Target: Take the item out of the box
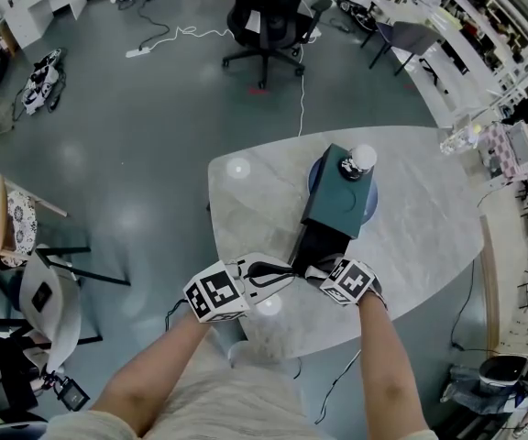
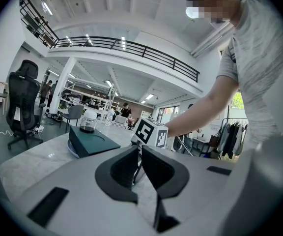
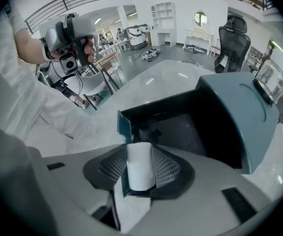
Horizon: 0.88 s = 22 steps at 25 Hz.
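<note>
A dark teal box [image 1: 339, 195] stands on a round blue base on the marble table [image 1: 429, 227], with a small white-capped jar [image 1: 356, 161] on its top. Its black drawer [image 3: 181, 127] is pulled out toward me. In the right gripper view a white roll-shaped item [image 3: 140, 165] stands at the drawer's near edge, and my right gripper [image 3: 140, 167] is shut on it, a pad against each side. My left gripper [image 1: 266, 279] hovers just left of the drawer, off the box, its jaws together with nothing between them [image 2: 139, 163]. The box [image 2: 90, 141] also shows in the left gripper view.
A black office chair [image 1: 266, 16] stands on the floor beyond the table, with a white cable and power strip [image 1: 154, 44] beside it. A wooden chair [image 1: 26, 236] is at the left. The table's near edge lies just under my grippers.
</note>
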Tool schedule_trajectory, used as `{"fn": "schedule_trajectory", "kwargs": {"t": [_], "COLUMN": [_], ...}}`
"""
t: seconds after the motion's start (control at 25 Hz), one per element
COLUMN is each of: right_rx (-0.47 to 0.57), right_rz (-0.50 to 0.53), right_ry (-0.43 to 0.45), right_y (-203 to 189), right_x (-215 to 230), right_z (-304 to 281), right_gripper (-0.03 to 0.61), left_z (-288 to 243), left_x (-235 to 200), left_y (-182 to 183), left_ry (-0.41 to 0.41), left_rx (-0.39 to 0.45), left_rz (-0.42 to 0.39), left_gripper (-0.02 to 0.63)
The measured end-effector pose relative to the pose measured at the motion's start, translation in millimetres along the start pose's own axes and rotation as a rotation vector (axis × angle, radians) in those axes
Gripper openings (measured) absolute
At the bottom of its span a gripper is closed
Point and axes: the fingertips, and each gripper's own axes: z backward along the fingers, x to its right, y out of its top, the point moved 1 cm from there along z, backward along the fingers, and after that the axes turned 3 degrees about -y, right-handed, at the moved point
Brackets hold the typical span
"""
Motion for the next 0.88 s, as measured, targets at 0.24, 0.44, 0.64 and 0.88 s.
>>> {"fn": "schedule_trajectory", "kwargs": {"t": [0.24, 0.44, 0.64, 0.88], "right_rx": [0.042, 0.096, 0.209, 0.36], "right_rz": [-0.014, -0.005, -0.044, -0.12], "right_ry": [-0.039, -0.132, -0.241, -0.333], "right_y": [4.0, 11.5, 24.5, 38.8], "right_x": [6.7, 14.6, 19.8, 17.1], "right_z": [6.5, 13.8, 31.1, 59.8], "right_gripper": [0.166, 0.166, 0.166, 0.166], "left_z": [-1.4, -6.1, -10.4, -16.1], "left_x": [-3.2, -5.8, -8.4, -7.9], "left_y": [1.4, 2.6, 4.5, 8.4], "left_ry": [0.004, -0.001, -0.008, -0.02], "left_rx": [-0.001, -0.005, -0.007, -0.012], "left_rz": [0.001, -0.001, -0.009, -0.025], "left_gripper": [0.021, 0.021, 0.021, 0.021]}}
